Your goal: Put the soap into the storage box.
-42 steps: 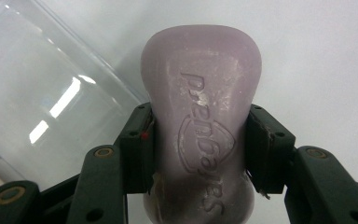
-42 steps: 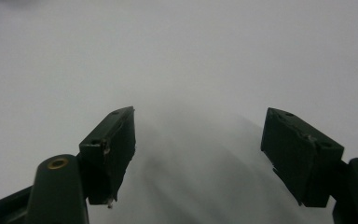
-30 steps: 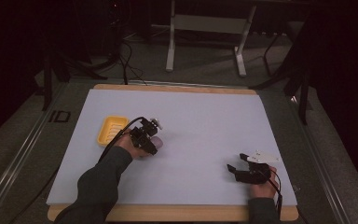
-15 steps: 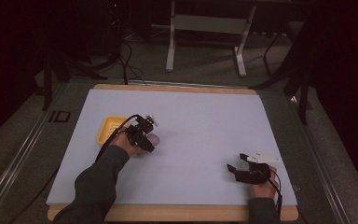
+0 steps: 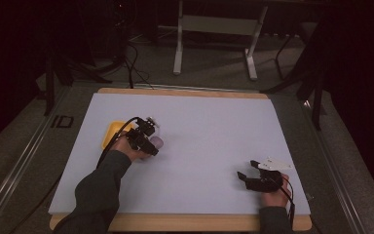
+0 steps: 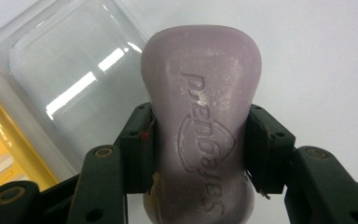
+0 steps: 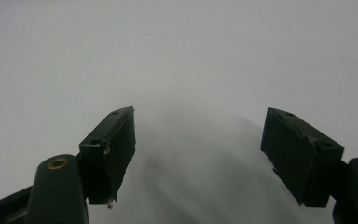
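Carrying the lilac soap bar (image 6: 201, 116), the left gripper (image 5: 146, 139) is drifting slightly from where it hung a second ago, nearer the yellow soap dish (image 5: 111, 134). Its jaws are clamping the bar at its narrow waist, probably so the slick soap cannot slide out, lifted over the white mat (image 5: 209, 131) beside the clear lid (image 6: 70, 79). Meanwhile, the right gripper (image 5: 251, 178) is resting spread wide and empty, likely waiting out of the way.
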Available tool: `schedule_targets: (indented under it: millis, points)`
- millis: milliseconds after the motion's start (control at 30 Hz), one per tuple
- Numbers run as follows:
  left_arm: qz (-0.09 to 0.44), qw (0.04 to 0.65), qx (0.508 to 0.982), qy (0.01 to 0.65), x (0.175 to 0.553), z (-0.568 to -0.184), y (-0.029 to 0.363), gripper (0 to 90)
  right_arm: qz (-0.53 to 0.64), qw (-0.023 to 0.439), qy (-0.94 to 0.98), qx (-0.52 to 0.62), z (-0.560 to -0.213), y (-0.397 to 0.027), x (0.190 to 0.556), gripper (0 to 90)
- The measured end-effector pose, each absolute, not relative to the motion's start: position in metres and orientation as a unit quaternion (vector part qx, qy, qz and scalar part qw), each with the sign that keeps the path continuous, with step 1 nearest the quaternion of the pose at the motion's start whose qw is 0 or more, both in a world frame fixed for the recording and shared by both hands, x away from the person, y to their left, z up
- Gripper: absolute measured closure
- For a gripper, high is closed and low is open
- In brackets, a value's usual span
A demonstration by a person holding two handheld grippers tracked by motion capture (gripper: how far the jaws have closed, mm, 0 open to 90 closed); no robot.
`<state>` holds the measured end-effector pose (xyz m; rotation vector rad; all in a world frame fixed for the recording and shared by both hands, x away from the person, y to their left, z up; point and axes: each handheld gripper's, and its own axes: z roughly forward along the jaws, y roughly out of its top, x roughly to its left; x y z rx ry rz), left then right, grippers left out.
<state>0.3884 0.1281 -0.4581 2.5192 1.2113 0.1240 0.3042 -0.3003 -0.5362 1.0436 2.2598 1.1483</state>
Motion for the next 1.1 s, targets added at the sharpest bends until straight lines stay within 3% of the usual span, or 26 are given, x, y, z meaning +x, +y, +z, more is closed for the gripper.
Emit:
schedule_targets:
  millis: [1100]
  points:
    - [0.06, 0.187, 0.861, 0.47, 0.393, -0.447, 0.158, 50.0, 0.411, 0.199, 0.808, 0.373, -0.536, -0.3, 0.304, 25.8]
